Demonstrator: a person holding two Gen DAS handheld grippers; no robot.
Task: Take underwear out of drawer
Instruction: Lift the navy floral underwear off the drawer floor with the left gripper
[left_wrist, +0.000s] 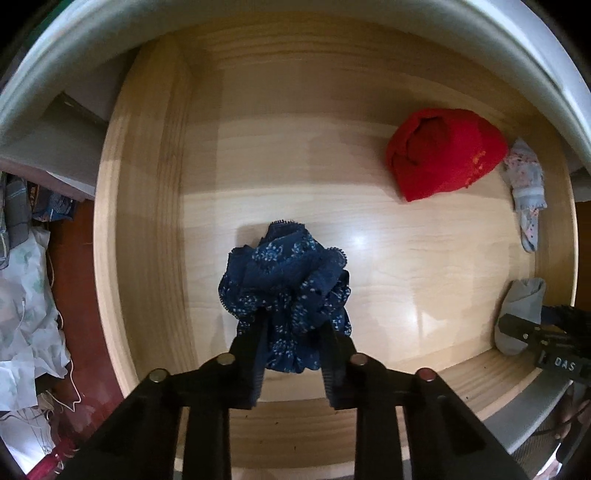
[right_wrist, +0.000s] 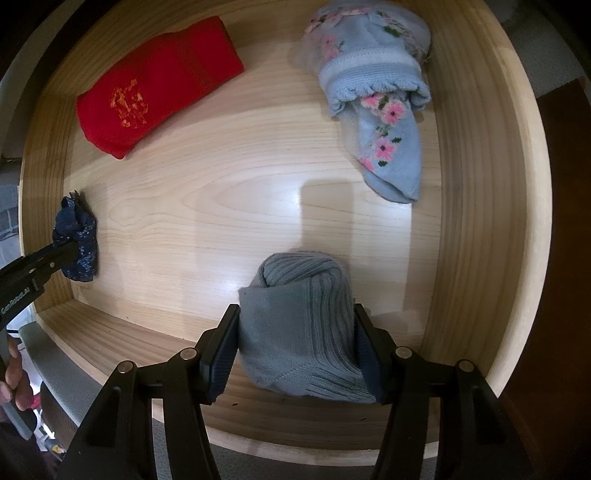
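Down in the pale wooden drawer (left_wrist: 147, 221), the underwear (left_wrist: 288, 288) is a crumpled navy bundle, speckled white with lace trim, sitting near the front wall. The left gripper (left_wrist: 291, 332) has its jaws narrowed onto the bundle, pads pinching the cloth. The right gripper (right_wrist: 295, 347) clamps a rolled, ribbed grey sock (right_wrist: 303, 325) at a moderate width. A folded red sock (right_wrist: 159, 85) and a floral blue knit sock (right_wrist: 376, 107) lie farther back on the smooth, glossy floor.
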